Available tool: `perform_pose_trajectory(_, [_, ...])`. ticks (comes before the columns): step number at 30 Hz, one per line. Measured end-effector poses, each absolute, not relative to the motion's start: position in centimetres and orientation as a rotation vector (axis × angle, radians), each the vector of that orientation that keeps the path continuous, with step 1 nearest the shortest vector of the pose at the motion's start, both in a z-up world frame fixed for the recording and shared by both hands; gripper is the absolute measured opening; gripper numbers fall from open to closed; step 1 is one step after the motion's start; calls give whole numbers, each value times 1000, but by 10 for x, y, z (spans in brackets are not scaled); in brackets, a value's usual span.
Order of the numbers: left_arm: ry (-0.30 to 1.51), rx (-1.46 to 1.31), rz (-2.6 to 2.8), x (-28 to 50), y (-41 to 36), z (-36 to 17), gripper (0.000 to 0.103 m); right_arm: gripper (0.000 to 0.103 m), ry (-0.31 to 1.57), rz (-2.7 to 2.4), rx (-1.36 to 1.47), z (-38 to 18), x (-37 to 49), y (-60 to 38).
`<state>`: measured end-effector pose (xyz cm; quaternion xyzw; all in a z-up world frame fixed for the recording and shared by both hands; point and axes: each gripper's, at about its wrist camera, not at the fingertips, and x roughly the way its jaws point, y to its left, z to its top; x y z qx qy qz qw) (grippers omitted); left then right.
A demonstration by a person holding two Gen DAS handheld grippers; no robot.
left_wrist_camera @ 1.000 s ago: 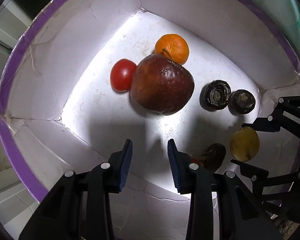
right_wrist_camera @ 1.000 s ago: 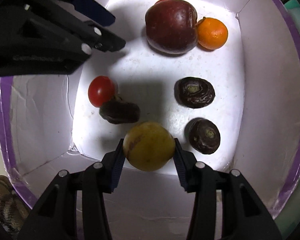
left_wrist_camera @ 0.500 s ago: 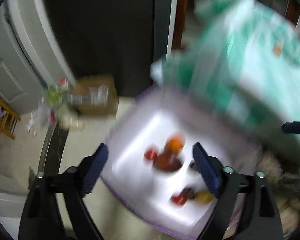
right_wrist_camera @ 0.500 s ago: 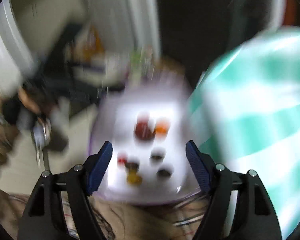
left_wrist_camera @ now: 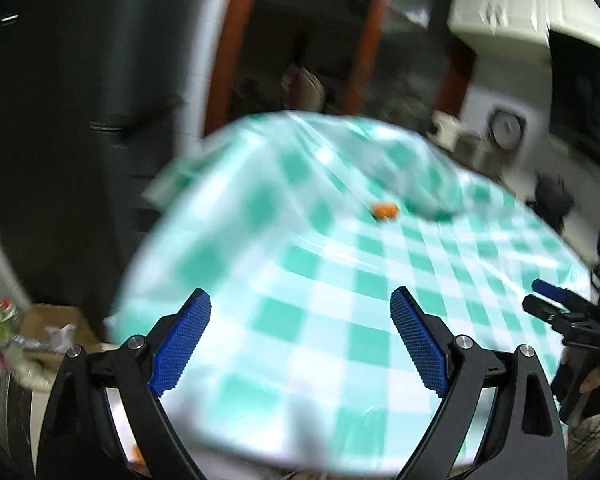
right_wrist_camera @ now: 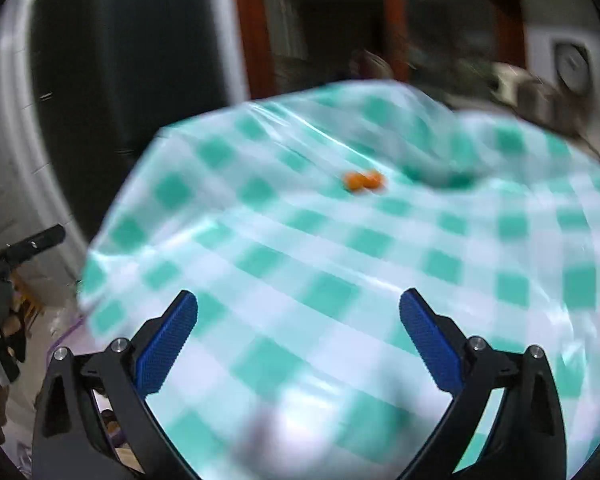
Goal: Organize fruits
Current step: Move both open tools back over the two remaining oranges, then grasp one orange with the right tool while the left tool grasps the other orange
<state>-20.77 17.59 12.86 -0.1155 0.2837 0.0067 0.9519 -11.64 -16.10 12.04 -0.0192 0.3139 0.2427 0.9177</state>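
Left wrist view looks across a tabletop (left_wrist_camera: 340, 320) covered by a green-and-white checked cloth, with the left gripper (left_wrist_camera: 300, 340) low in the picture; its blue fingers (left_wrist_camera: 182, 344) stand wide apart with only cloth showing between them. At the right edge of this view the right gripper (left_wrist_camera: 556, 300) reaches in over the cloth, one blue pad showing, a hand wrapped around the handle below it. Only this view shows a cardboard box (left_wrist_camera: 52, 324) and some clutter down on the floor at lower left, beyond the cloth's rounded near corner.

Right wrist view shows the same cloth from a little further right. The right gripper (right_wrist_camera: 300, 340) has just been opening and its fingers (right_wrist_camera: 168, 348) now stand spread wide, nothing between them. The left gripper (right_wrist_camera: 24, 248) shows only as a dark tip at the left edge.

A small orange fruit (left_wrist_camera: 385, 210) (right_wrist_camera: 363, 180), blurred into a double blob, lies alone on the cloth well ahead of both grippers, just beside a dark green fold in the cloth (right_wrist_camera: 440, 176). Which kind of fruit it is cannot be told through the blur.

Beyond the far edge stand a dark door, a red-brown wooden frame (right_wrist_camera: 252, 40) and a round dial (left_wrist_camera: 506, 126) on a white surface. The cloth between the grippers and the fruit is bare; its left edge drops away towards the floor.
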Motion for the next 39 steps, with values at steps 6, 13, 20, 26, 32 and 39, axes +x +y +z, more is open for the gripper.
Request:
perform_pose_trajectory(6, [686, -210, -73, -74, 107, 67, 88, 101, 727, 375, -66, 69, -55, -182])
perform_pose_trajectory(13, [769, -100, -93, 23, 64, 26, 88, 101, 743, 322, -130, 46, 47, -172])
perform_pose_trajectory(20, [827, -258, -173, 62, 85, 6, 88, 83, 796, 314, -106, 31, 138, -149])
perform_pose_trajectory(26, [844, -253, -250, 63, 80, 2, 88, 68, 835, 363, -164, 24, 204, -111])
perform_pose_trajectory(32, [852, -253, -247, 65, 78, 2, 88, 59, 892, 379, -256, 11, 258, -73])
perform_pose_trajectory(39, [856, -248, -252, 65, 76, 3, 91, 53, 904, 401, -216, 8, 291, -59])
